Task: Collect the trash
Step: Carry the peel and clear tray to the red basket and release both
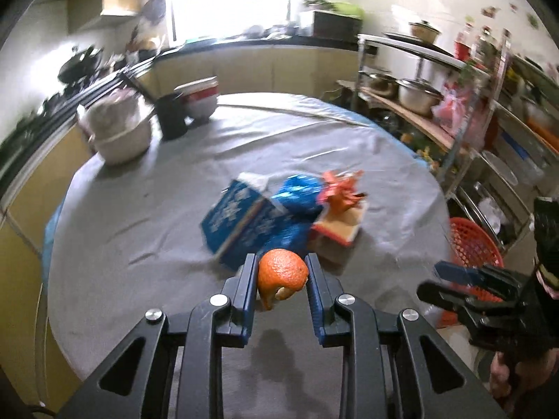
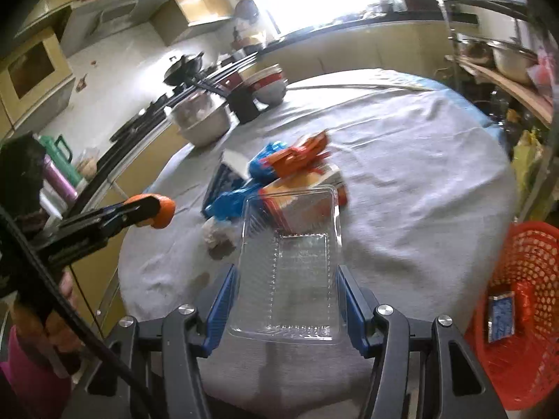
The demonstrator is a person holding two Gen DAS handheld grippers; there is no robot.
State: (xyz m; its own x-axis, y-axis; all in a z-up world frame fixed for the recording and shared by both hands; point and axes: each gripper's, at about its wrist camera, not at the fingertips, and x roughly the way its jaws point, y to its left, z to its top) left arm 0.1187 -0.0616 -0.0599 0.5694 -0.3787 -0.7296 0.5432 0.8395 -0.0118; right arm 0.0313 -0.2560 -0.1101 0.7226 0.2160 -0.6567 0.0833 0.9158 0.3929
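My left gripper [image 1: 282,266] is shut on a piece of orange peel [image 1: 282,275] and holds it above the grey-clothed round table [image 1: 157,216]. The same peel [image 2: 163,212] shows at the left in the right wrist view. My right gripper [image 2: 286,276] is shut on a clear plastic tray [image 2: 290,265], lifted over the table. A heap of trash lies mid-table: a blue carton [image 1: 232,221], blue wrappers [image 1: 297,195], an orange wrapper [image 1: 344,188] and a red and tan box [image 1: 339,227]. A red basket [image 2: 524,314] stands on the floor at the right, with packets in it.
Bowls and pots [image 1: 118,129] and a black cup [image 1: 171,113] stand at the table's far left. A metal rack [image 1: 436,104] with pans is to the right. Kitchen counters run behind. A crumpled wad [image 2: 220,237] lies near the table's front.
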